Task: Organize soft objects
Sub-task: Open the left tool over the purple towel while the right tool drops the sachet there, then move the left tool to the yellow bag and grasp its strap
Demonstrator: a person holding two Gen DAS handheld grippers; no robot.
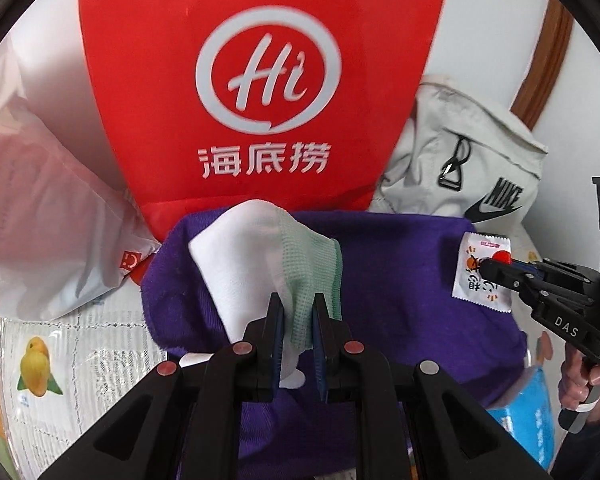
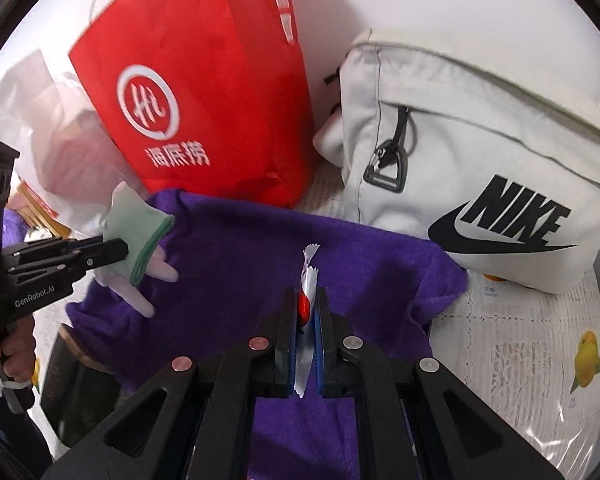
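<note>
A purple towel [image 1: 400, 280] lies spread on the table, also in the right wrist view [image 2: 260, 264]. My left gripper [image 1: 298, 320] is shut on the green-cuffed white glove [image 1: 256, 264] and holds it above the towel's left part; the glove shows in the right wrist view [image 2: 140, 236] with its fingers hanging down. My right gripper [image 2: 305, 308] is shut on a small white sachet [image 2: 306, 280] with orange print, held edge-on above the towel. In the left wrist view the sachet [image 1: 480, 272] hangs over the towel's right edge in the right gripper [image 1: 490, 268].
A red paper bag [image 1: 260, 80] stands behind the towel. A white Nike bag [image 2: 480, 160] sits at the right, a translucent plastic bag [image 1: 40, 220] at the left. A blue packet [image 1: 532, 420] lies by the towel's right corner. The table has a lace cloth with fruit print [image 2: 540, 340].
</note>
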